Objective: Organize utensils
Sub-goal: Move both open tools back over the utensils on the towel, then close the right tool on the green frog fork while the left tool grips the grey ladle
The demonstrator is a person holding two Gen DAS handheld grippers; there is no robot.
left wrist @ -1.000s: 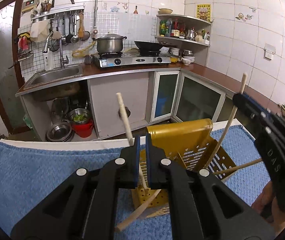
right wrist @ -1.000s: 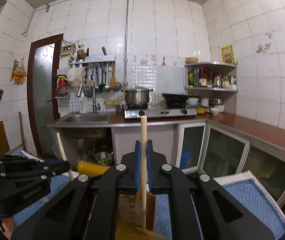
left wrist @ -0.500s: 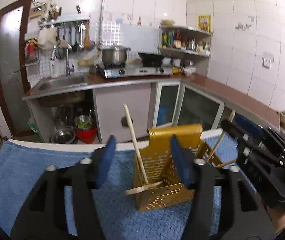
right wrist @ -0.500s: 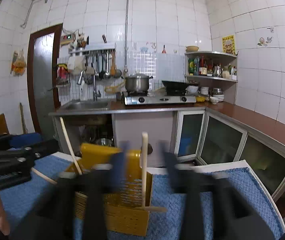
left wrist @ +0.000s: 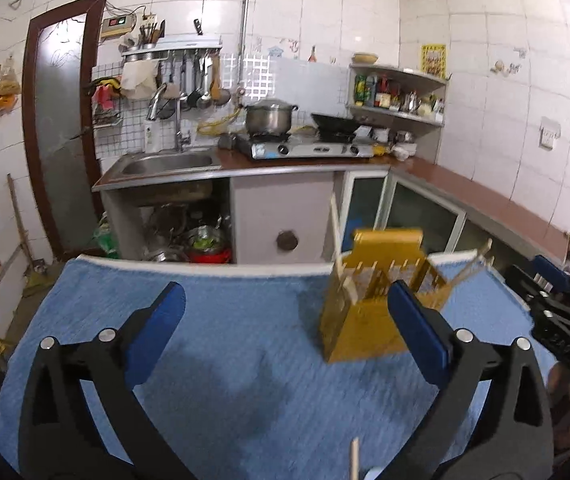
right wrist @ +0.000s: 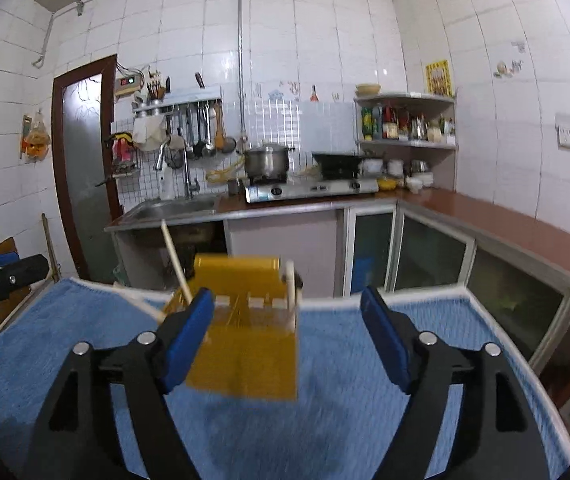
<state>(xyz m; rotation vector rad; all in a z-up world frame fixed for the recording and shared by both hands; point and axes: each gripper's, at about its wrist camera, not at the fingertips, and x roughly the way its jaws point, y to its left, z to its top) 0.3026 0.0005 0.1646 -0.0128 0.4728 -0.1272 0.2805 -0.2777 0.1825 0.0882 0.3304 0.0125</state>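
A yellow perforated utensil holder (left wrist: 369,312) stands on the blue towel (left wrist: 213,360); it also shows in the right wrist view (right wrist: 245,344). Wooden chopsticks (left wrist: 337,240) lean in it, also seen in the right wrist view (right wrist: 175,264). My left gripper (left wrist: 285,334) is open and empty, back from the holder. My right gripper (right wrist: 287,334) is open and empty, just in front of the holder. The right gripper shows at the right edge of the left wrist view (left wrist: 557,312). Another wooden stick tip (left wrist: 354,456) pokes up at the bottom.
The towel covers a table with a white far edge (left wrist: 205,270). Beyond stand a kitchen counter with a sink (left wrist: 165,164), a gas stove with a pot (left wrist: 271,120), cabinets (right wrist: 429,256) and a corner shelf (right wrist: 405,128).
Both grippers opened and let go of their chopsticks, which now stand in the holder. Both grippers pulled back from the holder.
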